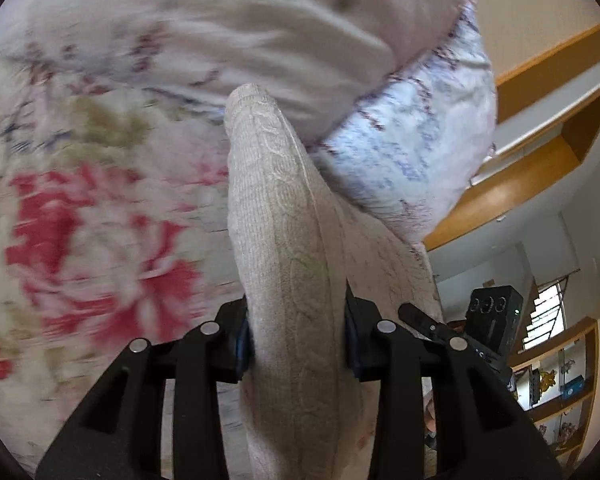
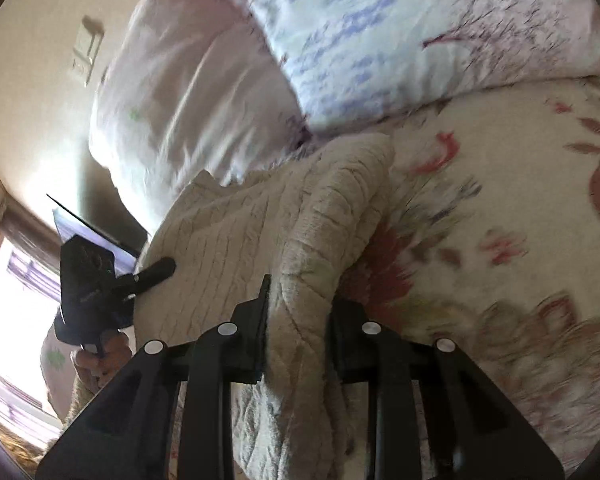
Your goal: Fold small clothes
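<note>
A beige cable-knit garment (image 1: 284,216) is held up off a floral bedspread (image 1: 92,216). My left gripper (image 1: 298,336) is shut on one bunched edge of it, and the knit rises in a ridge ahead of the fingers. My right gripper (image 2: 298,320) is shut on another bunched part of the same garment (image 2: 236,224), which stretches away to the left. The other gripper shows at the right edge of the left wrist view (image 1: 488,328) and at the left of the right wrist view (image 2: 100,280), touching the knit.
Two pillows lie at the head of the bed, a white one (image 1: 236,28) and a blue-and-purple patterned one (image 1: 412,144). Wooden shelves (image 1: 548,136) hang on the wall beyond. A bright window (image 2: 8,304) is at the left of the right wrist view.
</note>
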`<state>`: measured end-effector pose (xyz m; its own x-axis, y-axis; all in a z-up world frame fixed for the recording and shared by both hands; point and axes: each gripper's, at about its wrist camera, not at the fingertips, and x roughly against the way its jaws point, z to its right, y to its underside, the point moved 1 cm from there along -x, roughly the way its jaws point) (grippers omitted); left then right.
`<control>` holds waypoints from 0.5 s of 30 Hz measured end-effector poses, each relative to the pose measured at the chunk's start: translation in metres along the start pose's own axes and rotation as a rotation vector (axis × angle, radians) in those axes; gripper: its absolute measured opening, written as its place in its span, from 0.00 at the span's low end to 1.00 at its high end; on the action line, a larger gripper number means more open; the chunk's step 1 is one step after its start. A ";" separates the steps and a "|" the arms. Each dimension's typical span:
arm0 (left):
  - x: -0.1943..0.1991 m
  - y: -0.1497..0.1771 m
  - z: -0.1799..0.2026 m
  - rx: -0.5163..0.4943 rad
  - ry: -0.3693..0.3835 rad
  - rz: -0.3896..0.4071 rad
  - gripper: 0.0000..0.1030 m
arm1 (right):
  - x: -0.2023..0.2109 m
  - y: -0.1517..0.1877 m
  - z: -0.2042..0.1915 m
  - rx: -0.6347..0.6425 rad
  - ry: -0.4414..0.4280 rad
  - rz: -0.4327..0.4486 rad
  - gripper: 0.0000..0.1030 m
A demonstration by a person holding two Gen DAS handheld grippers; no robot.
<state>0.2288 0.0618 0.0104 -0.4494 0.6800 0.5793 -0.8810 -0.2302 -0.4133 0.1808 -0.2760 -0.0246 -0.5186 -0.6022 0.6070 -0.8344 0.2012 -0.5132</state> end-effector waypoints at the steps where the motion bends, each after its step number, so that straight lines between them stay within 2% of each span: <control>1: -0.002 0.000 -0.008 0.020 -0.004 -0.013 0.37 | -0.006 0.003 0.000 -0.007 0.023 -0.003 0.25; 4: -0.009 0.004 -0.028 0.074 0.006 -0.022 0.43 | -0.016 0.005 0.010 -0.068 0.029 -0.014 0.31; 7: -0.007 0.003 -0.022 0.038 -0.042 -0.008 0.51 | -0.012 0.002 0.012 -0.072 0.049 -0.021 0.37; 9: 0.001 0.003 -0.011 -0.022 -0.102 0.019 0.54 | -0.003 0.001 0.010 -0.056 0.062 0.002 0.39; 12: 0.020 0.006 0.009 -0.131 -0.181 0.111 0.58 | 0.023 0.001 0.010 -0.045 0.068 0.093 0.39; 15: 0.035 0.014 0.032 -0.239 -0.205 0.183 0.61 | 0.024 -0.002 0.008 -0.035 0.089 0.107 0.39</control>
<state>0.1961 0.0604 0.0475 -0.6383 0.4830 0.5994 -0.7346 -0.1493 -0.6619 0.1716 -0.2969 -0.0135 -0.6182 -0.5056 0.6018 -0.7785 0.2885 -0.5574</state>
